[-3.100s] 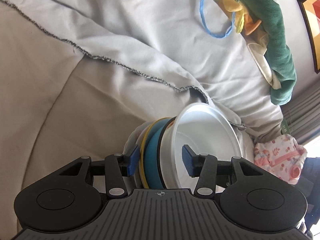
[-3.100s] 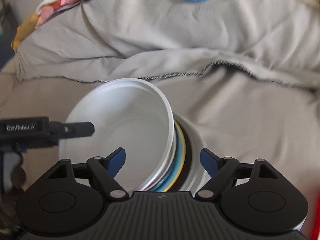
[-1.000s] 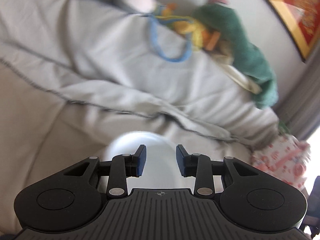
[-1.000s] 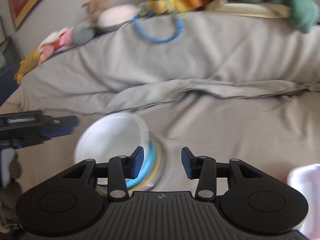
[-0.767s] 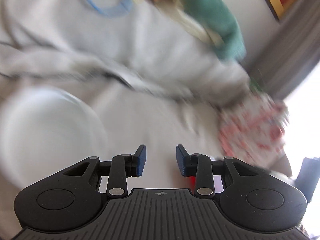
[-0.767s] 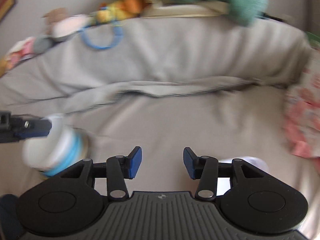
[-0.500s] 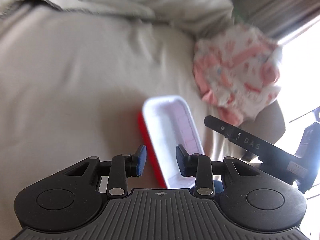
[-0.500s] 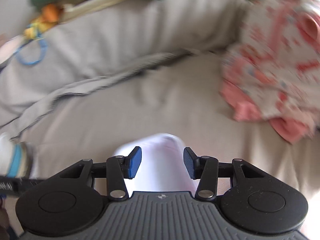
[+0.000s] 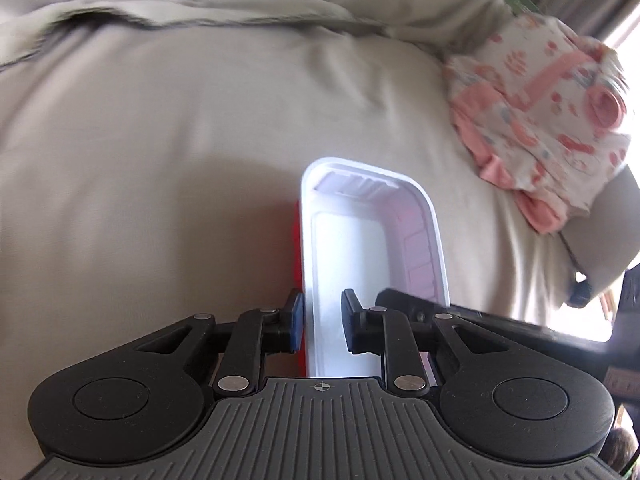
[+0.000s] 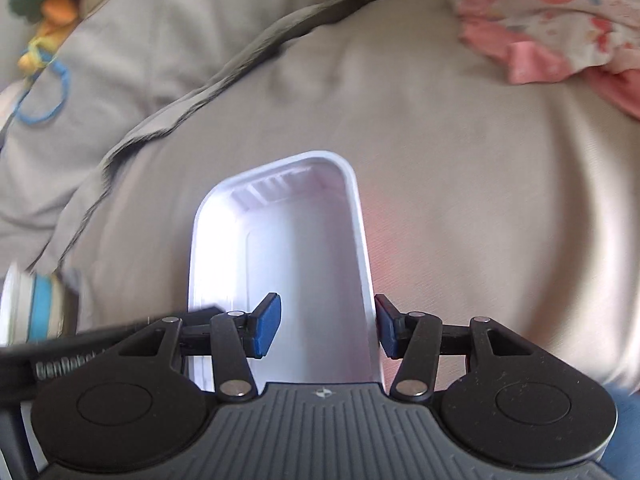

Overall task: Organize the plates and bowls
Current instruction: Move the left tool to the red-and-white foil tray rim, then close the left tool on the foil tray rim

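A white rectangular tray (image 9: 360,248) lies on the grey bedcover, with a red tray edge (image 9: 296,240) showing under its left side. It also shows in the right wrist view (image 10: 296,248). My left gripper (image 9: 322,327) is open and straddles the tray's left rim. My right gripper (image 10: 327,330) is open and straddles the tray's right rim. The stack of round bowls (image 10: 32,312), white on blue and yellow, sits at the far left of the right wrist view.
A pink patterned cloth bundle (image 9: 552,120) lies to the right, also in the right wrist view (image 10: 560,20). Soft toys and a blue ring (image 10: 40,96) lie at the back left. The grey bedcover (image 9: 160,160) is soft and folded.
Both grippers left the stack of round bowls, narrowed their jaws, and swung right to the white rectangular tray. They now sit over its two long rims.
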A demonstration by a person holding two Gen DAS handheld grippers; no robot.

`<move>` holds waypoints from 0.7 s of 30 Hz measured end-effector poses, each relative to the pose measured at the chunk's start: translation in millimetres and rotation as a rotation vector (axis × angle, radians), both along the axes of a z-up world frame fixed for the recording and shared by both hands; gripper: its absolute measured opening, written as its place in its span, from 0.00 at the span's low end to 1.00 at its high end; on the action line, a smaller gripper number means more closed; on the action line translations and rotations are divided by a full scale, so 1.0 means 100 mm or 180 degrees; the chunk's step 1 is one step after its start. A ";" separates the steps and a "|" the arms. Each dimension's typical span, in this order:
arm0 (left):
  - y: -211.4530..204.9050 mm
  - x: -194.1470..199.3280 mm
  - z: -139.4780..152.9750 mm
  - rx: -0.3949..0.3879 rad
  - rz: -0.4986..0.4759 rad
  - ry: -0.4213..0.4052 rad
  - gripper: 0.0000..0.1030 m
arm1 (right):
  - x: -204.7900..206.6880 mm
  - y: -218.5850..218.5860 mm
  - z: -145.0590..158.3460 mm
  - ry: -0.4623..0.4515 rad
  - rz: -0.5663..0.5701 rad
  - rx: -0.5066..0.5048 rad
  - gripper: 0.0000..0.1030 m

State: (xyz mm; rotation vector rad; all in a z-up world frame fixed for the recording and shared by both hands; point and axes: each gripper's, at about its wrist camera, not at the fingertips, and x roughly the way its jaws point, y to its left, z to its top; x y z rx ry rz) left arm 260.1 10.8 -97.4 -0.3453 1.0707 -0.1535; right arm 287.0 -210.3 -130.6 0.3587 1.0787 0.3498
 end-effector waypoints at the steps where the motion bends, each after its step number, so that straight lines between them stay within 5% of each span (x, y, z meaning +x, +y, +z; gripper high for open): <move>1: 0.08 -0.05 0.01 0.0010 0.0048 0.0009 0.22 | -0.03 0.08 0.01 -0.0008 0.0058 0.0038 0.50; 13: 0.79 -0.95 0.03 0.0002 0.0433 0.0009 0.22 | -0.53 0.97 0.06 -0.0142 0.1002 0.0067 0.50; 21: 0.94 -0.97 -0.25 0.0009 0.0764 0.0167 0.22 | -0.64 1.04 0.07 -0.0576 0.1029 -0.0168 0.49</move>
